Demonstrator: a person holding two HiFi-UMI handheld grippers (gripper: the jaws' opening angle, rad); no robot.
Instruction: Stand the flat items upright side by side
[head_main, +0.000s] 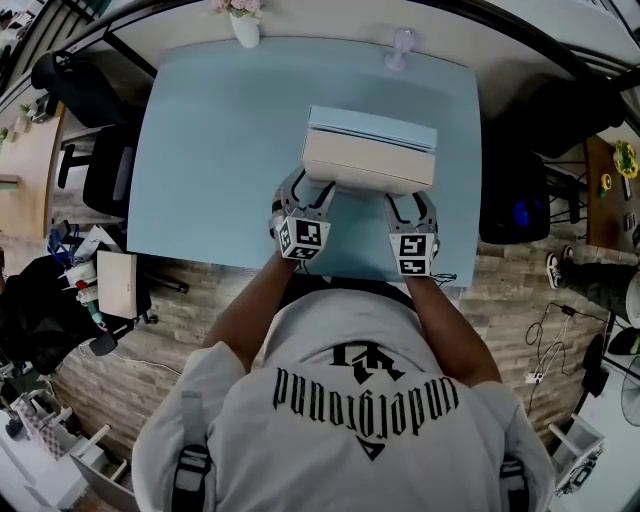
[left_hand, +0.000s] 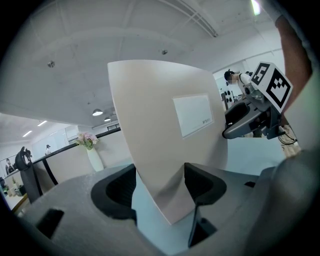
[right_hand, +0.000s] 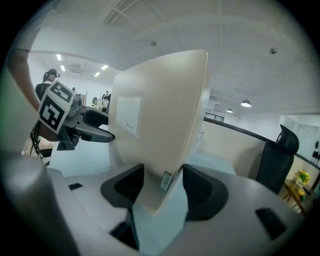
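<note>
Wooden floor (head_main: 520, 300) goes all around a light blue desk (head_main: 200, 150), and black chairs (head_main: 85, 95) stand at the desk's left and right sides. At the top edge of the desk there is a white vase (head_main: 245, 28) with pink flowers, and a little see-through glass thing (head_main: 400, 48) is off to its right. A person in a white shirt (head_main: 360, 400) fills the bottom of the head view, with both arms reaching up the picture to the desk. A beige box (head_main: 368, 165) is a bit right of the middle of the desk. A light blue box (head_main: 372, 128) is right behind it, close up against it, nearer the top of the picture. The left gripper (left_hand: 160, 182) is closed on the lower left corner of the beige box, and its two dark pads press on the box from both sides. The right gripper (right_hand: 162, 182) is closed on the lower right end of the same box, with a pad on each side too. In both gripper views the beige box stands tall between the pads. It has a white label (left_hand: 192, 116) on the side that faces the person. A small tag (right_hand: 165, 180) shows low on the box, by the right gripper's pads. Each gripper view also shows the other gripper, with its cube of black and white squares.
</note>
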